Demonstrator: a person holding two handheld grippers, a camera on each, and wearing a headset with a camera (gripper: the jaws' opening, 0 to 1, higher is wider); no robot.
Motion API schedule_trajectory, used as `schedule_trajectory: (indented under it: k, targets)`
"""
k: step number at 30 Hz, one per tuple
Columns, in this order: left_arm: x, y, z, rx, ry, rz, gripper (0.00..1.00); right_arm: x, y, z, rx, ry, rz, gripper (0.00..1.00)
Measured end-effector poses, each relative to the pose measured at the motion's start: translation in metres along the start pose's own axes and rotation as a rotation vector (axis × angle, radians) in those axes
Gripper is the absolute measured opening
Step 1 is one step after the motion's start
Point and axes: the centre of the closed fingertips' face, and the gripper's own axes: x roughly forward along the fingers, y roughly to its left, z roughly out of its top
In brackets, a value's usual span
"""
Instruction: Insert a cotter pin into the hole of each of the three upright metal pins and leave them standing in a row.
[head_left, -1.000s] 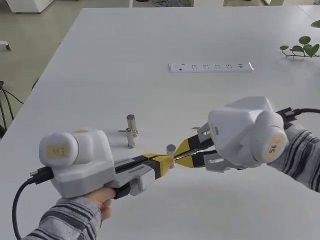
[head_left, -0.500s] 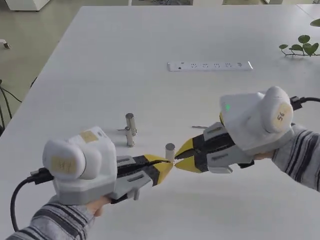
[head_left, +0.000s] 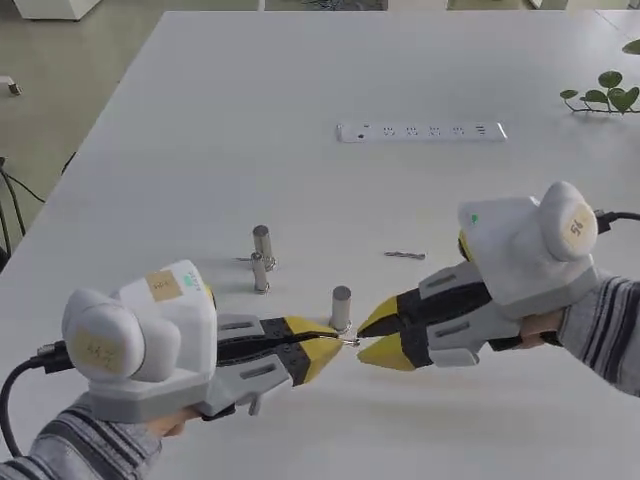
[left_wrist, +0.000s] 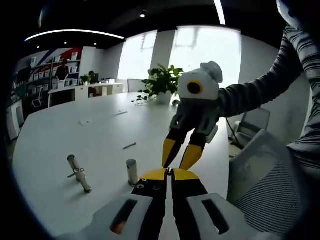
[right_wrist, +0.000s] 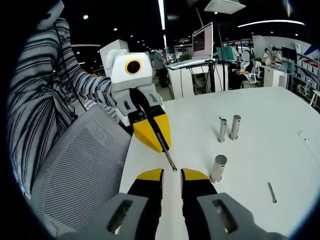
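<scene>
A cotter pin (right_wrist: 167, 152) is clamped in the closed jaws of the left gripper (head_left: 335, 343). Its free end is placed at the mouth of the right gripper (head_left: 362, 342), whose jaws are parted slightly and hold nothing. An upright metal pin (head_left: 341, 308) is stood on the bench (head_left: 300, 120) just behind both tips. Two further metal pins (head_left: 262, 243) are set to its left.
</scene>
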Motion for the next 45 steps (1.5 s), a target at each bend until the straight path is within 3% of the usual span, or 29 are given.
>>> schedule_trajectory:
  k: [7, 14, 20, 28, 38, 45]
  targets:
    - [-0.001, -0.007, 0.005, -0.008, -0.020, -0.040, 0.00, 0.002, 0.007, 0.007, 0.033, -0.048, 0.025, 0.07]
    - [-0.001, -0.012, 0.008, -0.030, -0.040, -0.061, 0.00, 0.003, 0.012, 0.011, 0.022, -0.059, 0.046, 0.03]
    - [-0.002, -0.012, 0.008, -0.045, -0.045, -0.065, 0.00, 0.002, 0.014, 0.011, 0.003, -0.047, 0.055, 0.00]
    - [0.000, -0.014, 0.005, -0.047, -0.040, -0.072, 0.00, 0.000, 0.013, 0.008, -0.091, 0.012, 0.055, 0.00]
    - [0.001, -0.006, 0.002, -0.013, -0.027, -0.026, 0.03, 0.000, 0.008, 0.004, -0.226, 0.087, 0.032, 0.00]
    - [0.005, 0.006, -0.004, 0.000, -0.015, 0.049, 0.18, -0.003, -0.005, 0.002, -0.249, 0.116, -0.020, 0.00]
